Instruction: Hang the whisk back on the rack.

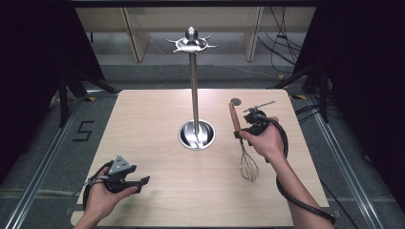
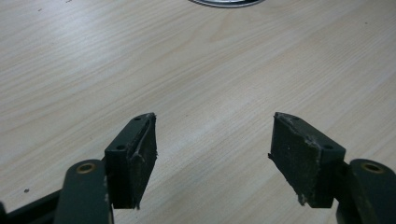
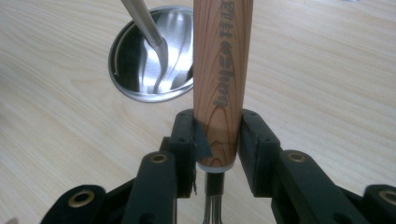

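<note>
A whisk [image 1: 240, 143] with a wooden handle [image 3: 222, 79] and a wire head [image 1: 249, 167] is held over the right side of the table. My right gripper [image 1: 240, 134] is shut on the lower end of the handle, its pads [image 3: 192, 135] pressing both sides. A steel utensil stand [image 1: 194, 81] with a round dish base [image 1: 196, 134] and a hook crown [image 1: 191, 44] rises from the table's middle. My left gripper [image 1: 143, 181] rests at the front left, jaws wide open over bare wood [image 2: 210, 135].
The wooden table [image 1: 157, 114] has black curtains on both sides and cables on the floor at the right. The stand's base [image 3: 140, 60] lies just left of the held handle in the right gripper view.
</note>
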